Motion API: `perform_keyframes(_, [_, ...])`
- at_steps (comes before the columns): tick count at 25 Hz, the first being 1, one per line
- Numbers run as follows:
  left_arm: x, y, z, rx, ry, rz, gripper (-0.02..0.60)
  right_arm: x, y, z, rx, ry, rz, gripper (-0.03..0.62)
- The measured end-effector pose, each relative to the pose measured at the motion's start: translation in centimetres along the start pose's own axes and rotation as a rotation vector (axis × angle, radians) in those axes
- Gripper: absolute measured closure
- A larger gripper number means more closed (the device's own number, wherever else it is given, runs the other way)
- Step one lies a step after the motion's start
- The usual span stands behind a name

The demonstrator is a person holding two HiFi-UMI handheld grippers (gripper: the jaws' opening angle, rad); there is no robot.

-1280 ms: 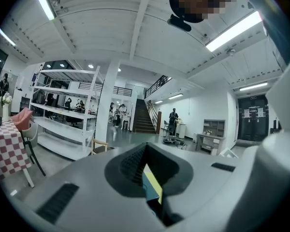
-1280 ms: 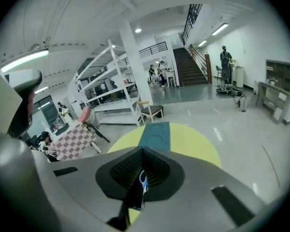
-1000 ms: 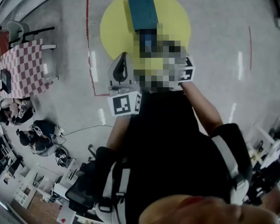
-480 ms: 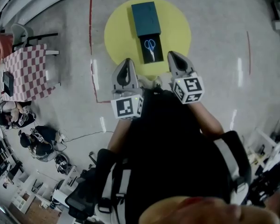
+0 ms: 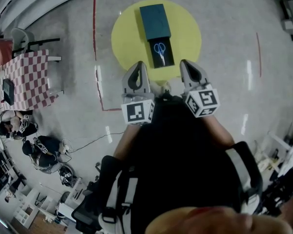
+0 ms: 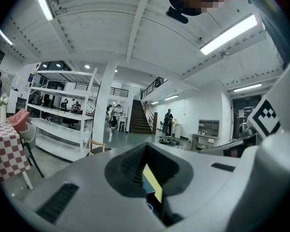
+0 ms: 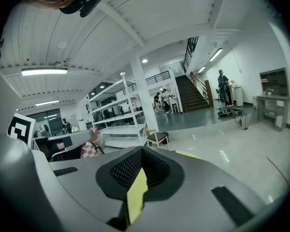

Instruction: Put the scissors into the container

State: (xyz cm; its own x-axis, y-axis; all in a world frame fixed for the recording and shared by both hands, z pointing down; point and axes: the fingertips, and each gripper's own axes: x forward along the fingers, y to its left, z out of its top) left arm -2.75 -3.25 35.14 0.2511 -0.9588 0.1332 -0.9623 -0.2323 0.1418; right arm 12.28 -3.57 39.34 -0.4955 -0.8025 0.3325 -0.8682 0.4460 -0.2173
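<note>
In the head view a pair of blue-handled scissors (image 5: 159,49) lies in the dark open tray (image 5: 167,59) that sticks out of a teal container (image 5: 155,19) on a round yellow table (image 5: 127,38). My left gripper (image 5: 136,70) and right gripper (image 5: 189,67) hover side by side just short of the table's near edge, both shut and empty, apart from the scissors. In the left gripper view the left gripper (image 6: 146,177) points upward into the room, with a sliver of yellow between its jaws. The right gripper (image 7: 137,180) shows the same in its own view.
A red-and-white checkered table (image 5: 27,77) with a chair (image 5: 18,34) stands at the left. Red tape (image 5: 94,33) marks the grey floor beside the yellow table. People (image 5: 39,147) sit on the floor at the lower left. Shelves and desks line the lower corners.
Both grippers have drawn back from the container toward my body. The scissors now lie uncovered in the open tray.
</note>
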Motion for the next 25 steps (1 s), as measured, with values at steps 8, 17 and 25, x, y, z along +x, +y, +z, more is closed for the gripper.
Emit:
perform_keyframes(8, [-1.0, 0.6, -0.1, -0.004, -0.004, -0.022, 0.584, -0.7, 1.7, -0.7, 0.014, -0.001, -0.002, 0.597])
perform_keyframes(17, [-2.1, 0.6, -0.1, -0.009, -0.009, -0.031, 0.586, -1.6, 2.5, -1.1, 0.019, -0.008, -0.006, 0.597])
perform_keyframes(25, [-2.9, 1.1, -0.1, -0.016, -0.010, -0.026, 0.584, -1.6, 3.2, -1.2, 0.015, -0.009, -0.005, 0.597])
